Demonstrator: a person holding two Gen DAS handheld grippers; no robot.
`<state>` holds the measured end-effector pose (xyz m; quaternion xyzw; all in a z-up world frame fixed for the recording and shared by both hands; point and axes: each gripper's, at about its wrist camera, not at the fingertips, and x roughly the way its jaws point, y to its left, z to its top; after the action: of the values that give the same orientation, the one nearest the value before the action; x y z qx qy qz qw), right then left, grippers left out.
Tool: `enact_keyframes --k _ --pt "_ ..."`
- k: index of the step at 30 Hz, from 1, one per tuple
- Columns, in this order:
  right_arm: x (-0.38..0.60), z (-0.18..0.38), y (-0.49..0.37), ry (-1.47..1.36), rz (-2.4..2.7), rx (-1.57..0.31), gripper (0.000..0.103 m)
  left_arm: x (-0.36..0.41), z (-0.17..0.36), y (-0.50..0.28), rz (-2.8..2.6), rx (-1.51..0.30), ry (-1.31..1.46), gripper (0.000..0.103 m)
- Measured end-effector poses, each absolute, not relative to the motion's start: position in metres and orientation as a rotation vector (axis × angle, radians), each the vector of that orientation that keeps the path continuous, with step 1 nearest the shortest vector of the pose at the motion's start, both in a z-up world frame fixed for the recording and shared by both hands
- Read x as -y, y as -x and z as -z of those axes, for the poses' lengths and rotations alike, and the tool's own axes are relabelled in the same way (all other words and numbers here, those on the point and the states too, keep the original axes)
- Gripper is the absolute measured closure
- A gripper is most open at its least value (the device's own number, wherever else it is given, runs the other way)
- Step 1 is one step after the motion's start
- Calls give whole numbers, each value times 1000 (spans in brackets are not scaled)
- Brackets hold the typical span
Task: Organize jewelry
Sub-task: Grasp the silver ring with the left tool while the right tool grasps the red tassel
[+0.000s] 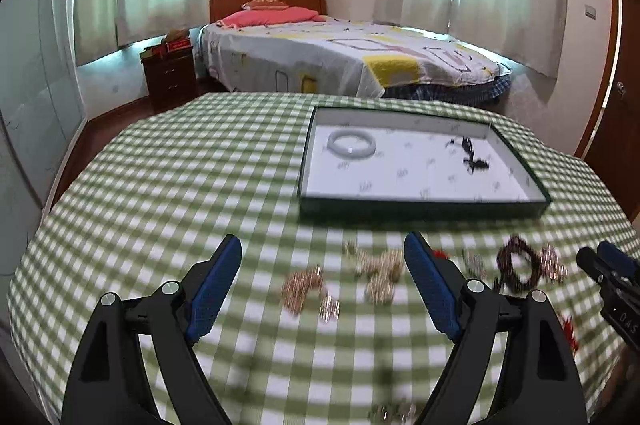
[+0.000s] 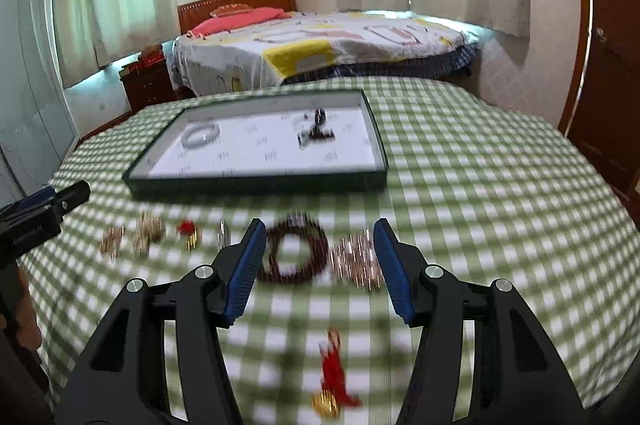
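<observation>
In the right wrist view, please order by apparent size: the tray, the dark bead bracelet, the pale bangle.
1. Tray
2. Dark bead bracelet, though it lies nearer the camera
3. Pale bangle, lying farther away inside the tray

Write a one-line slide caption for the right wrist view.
Open right gripper above a dark bead bracelet on the checked tablecloth, tray beyond.

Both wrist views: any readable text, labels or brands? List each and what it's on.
"DAS": on the black body of the right gripper at the left wrist view's right edge; cut off by the frame.
White lettering on the left gripper body, in the right wrist view: too blurred to read.
Small repeated marks on the white lining of the tray: too small and blurred to read.
Nothing else legible.
</observation>
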<state>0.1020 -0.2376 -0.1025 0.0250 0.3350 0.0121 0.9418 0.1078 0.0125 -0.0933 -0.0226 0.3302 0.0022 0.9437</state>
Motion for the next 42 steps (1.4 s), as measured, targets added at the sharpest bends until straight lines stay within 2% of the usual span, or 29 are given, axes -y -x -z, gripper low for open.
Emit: enact_keyframes --k 9,18,26,42 --pt "246 143 -62 -77 -4 -744 48 -15 125 -66 -5 -709 17 22" --pt "249 151 -64 -90 -15 -757 50 -13 141 -52 1 -738 -4 22" --pt "240 154 -68 -55 -47 -787 91 -13 141 -48 24 -747 2 22" --pt "235 153 -65 -38 -73 -781 92 6 148 -41 103 -792 -19 22"
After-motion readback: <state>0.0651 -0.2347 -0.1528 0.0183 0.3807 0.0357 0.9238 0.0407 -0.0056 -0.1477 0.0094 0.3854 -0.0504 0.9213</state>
